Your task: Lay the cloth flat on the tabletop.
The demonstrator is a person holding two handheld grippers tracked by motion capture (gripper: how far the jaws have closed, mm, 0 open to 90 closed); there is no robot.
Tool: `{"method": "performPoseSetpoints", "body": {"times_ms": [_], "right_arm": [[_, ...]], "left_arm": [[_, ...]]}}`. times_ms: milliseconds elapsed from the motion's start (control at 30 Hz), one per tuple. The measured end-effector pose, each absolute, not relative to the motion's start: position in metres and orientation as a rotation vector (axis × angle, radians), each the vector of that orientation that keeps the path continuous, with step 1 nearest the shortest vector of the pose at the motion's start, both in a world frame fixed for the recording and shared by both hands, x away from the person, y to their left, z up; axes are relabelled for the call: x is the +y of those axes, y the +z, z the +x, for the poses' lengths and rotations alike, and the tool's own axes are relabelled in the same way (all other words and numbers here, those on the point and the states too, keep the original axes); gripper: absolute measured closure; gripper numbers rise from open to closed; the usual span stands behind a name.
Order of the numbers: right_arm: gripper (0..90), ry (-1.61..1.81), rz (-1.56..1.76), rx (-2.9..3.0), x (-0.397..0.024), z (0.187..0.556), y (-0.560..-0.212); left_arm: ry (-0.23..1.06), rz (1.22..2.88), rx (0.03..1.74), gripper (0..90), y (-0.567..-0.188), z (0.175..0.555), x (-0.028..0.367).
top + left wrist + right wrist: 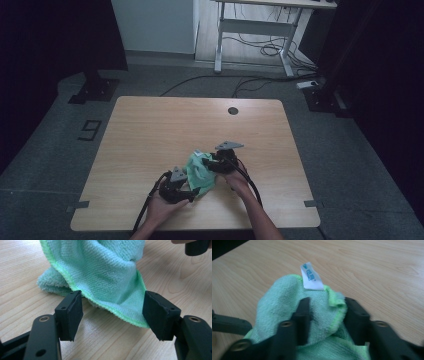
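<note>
Right gripper view: right tongs [325,317] pinch a fold of the green cloth [287,300] by its label. Left tongs [112,315] gape released, the cloth's hem just ahead between them, bunched on the table [150,130].

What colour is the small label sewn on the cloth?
The label on the green cloth is white with blue print, best seen in the right gripper view.

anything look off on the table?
Only the green cloth: crumpled in a heap, not flat, its white label sticking up. The right gripper has a fold between its jaws; the left gripper stands open at its hem.
</note>
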State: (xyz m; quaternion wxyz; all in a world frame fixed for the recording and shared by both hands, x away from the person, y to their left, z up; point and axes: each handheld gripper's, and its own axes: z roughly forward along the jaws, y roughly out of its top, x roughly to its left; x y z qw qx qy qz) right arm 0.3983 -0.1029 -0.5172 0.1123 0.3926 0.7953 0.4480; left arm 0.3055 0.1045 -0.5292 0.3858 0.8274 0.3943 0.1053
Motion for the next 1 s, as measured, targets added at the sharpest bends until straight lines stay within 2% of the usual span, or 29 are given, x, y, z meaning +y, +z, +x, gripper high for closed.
{"method": "performPoseSetpoints", "body": {"times_ms": [33,67,100,200,467,633,733,900,1000], "right_arm": [[63.1,1.315,1.152,2.334,-0.103,0.398,-0.517],[71.9,1.316,1.141,2.349,-0.103,0.398,-0.517],[75.5,1.311,1.139,2.344,-0.104,0.398,-0.517],[81.0,1.314,1.134,2.310,-0.107,0.396,-0.513],[83.5,1.335,1.129,2.274,-0.117,0.391,-0.507],[83.3,1.333,1.122,2.268,-0.118,0.389,-0.508],[83.3,1.337,1.122,2.265,-0.119,0.388,-0.507],[83.3,1.354,1.113,2.252,-0.121,0.386,-0.503],[83.4,1.366,1.112,2.241,-0.123,0.385,-0.501]], "left_arm": [[0.268,2.107,1.004,33.0,-0.529,0.306,0.104],[0.266,2.110,1.006,33.0,-0.530,0.306,0.104],[0.266,2.110,1.006,33.1,-0.530,0.306,0.104],[0.265,2.116,1.002,33.1,-0.530,0.303,0.104],[0.264,2.110,0.987,32.2,-0.522,0.294,0.107],[0.243,2.136,1.008,32.6,-0.531,0.296,0.100],[0.258,2.147,1.024,40.2,-0.537,0.299,0.099],[0.272,2.132,1.023,64.5,-0.539,0.301,0.102],[0.274,2.103,1.001,75.3,-0.538,0.303,0.106]]}}
